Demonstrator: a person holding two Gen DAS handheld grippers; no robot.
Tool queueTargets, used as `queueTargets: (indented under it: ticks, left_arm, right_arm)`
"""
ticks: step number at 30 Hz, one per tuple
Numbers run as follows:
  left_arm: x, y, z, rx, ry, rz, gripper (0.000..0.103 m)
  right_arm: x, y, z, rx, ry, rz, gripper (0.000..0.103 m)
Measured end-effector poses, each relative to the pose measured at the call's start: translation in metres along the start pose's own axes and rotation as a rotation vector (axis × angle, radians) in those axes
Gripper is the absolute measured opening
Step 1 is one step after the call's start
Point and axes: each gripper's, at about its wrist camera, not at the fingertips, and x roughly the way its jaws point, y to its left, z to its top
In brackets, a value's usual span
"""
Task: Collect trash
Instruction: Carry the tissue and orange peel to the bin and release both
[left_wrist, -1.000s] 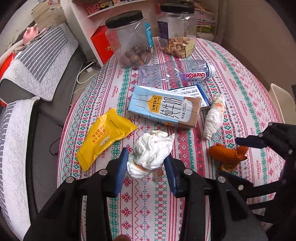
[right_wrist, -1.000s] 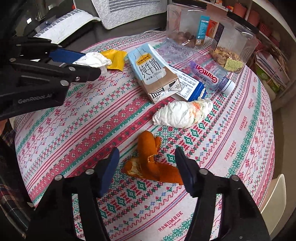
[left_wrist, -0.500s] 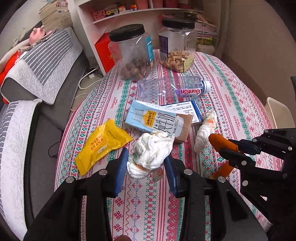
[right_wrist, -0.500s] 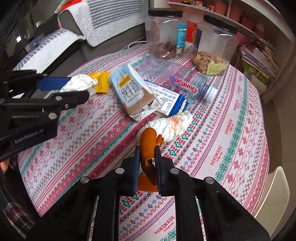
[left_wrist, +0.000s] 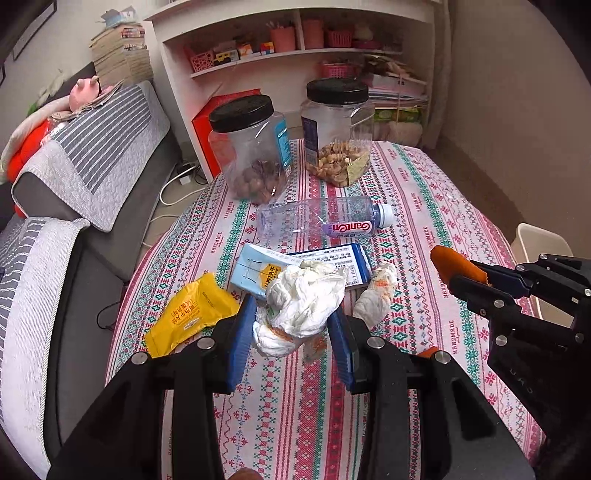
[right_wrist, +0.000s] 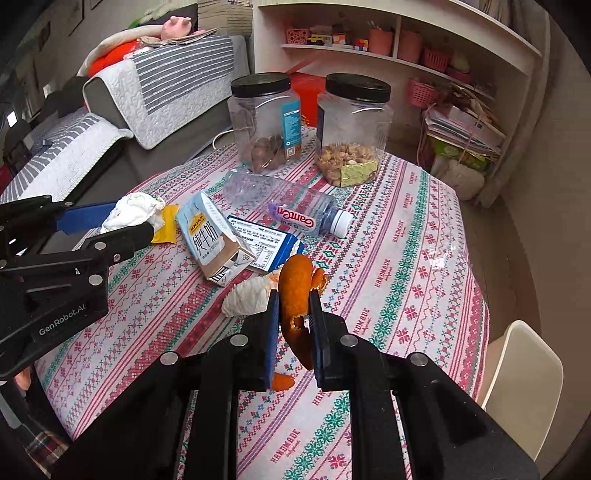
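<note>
1. I am working over a round table covered in a cloth with pink, green and white patterned stripes.
2. Past its far edge stands a white shelf unit with pink baskets and small toys; a grey sofa with striped covers runs along the left side, and a pale chair sits off the right edge.
3. Two clear jars with black lids stand at the far edge: the left jar holds a low layer of dark nuts, the right jar a layer of pale nuts.
4. In front of them an empty plastic bottle lies on its side, cap toward the right edge.
5. Near the middle lie a milk carton, tipped over, and a flat blue and white box touching it.
6. A yellow wrapper lies toward the left edge, a second tissue right of the carton.
7. My left gripper clamps a crumpled white tissue, lifted off the cloth.
8. My right gripper pinches an orange peel, held above the cloth.
</note>
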Motion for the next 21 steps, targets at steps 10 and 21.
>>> queueTargets:
  ticks: [10, 21]
  left_arm:
    - [-0.011, -0.032, 0.003, 0.017, -0.029, -0.025, 0.039]
    - [-0.023, -0.078, 0.007, 0.072, -0.053, -0.056, 0.039]
  right_arm:
    - [-0.024, -0.032, -0.007, 0.052, -0.037, -0.047, 0.015]
    - [-0.056, -0.088, -0.026, 0.151, -0.063, -0.153, 0.015]
